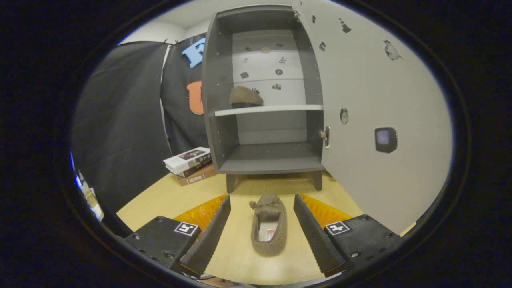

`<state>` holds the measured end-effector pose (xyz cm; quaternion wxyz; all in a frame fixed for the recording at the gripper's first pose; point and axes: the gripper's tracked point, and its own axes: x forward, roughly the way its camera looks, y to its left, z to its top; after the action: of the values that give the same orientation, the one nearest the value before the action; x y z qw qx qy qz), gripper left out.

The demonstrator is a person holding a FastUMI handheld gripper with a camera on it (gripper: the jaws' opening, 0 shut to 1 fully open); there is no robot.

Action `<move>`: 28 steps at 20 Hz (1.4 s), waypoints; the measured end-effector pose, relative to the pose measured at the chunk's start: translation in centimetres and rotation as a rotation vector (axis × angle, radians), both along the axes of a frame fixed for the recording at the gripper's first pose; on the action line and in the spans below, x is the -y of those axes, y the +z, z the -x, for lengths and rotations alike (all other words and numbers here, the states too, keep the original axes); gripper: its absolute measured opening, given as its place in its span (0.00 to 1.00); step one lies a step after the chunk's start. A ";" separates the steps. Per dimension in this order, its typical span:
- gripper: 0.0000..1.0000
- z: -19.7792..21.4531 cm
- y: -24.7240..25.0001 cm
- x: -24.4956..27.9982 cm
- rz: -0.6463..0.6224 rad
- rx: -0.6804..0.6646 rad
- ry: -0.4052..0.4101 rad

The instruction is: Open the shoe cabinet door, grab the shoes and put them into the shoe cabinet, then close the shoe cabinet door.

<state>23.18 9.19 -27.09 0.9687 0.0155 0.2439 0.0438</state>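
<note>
- I'm holding my gripper (262,218) spread wide, gripping nothing.
- The slipper (269,231) is lying between the fingers, long axis pointing straight ahead at the open shoe cabinet (264,160), so I'm reckoning straddle and squeeze.

Pale wooden floor (168,200), stacked books (191,165) against black cloth wall (120,128).

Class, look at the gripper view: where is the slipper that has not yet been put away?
The slipper lies on the wooden floor between the open tongs, touching neither finger, just in front of the open shoe cabinet.
</note>
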 end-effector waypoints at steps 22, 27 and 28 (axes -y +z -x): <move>0.05 -6.4 -10.6 -2.0 -0.171 -0.067 0.104; 0.05 -4.3 -4.0 -2.3 -0.176 0.026 0.140; 0.05 -4.0 -2.4 -2.3 -0.174 0.047 0.144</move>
<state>27.18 11.47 -29.53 0.9634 0.0809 0.2170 0.1349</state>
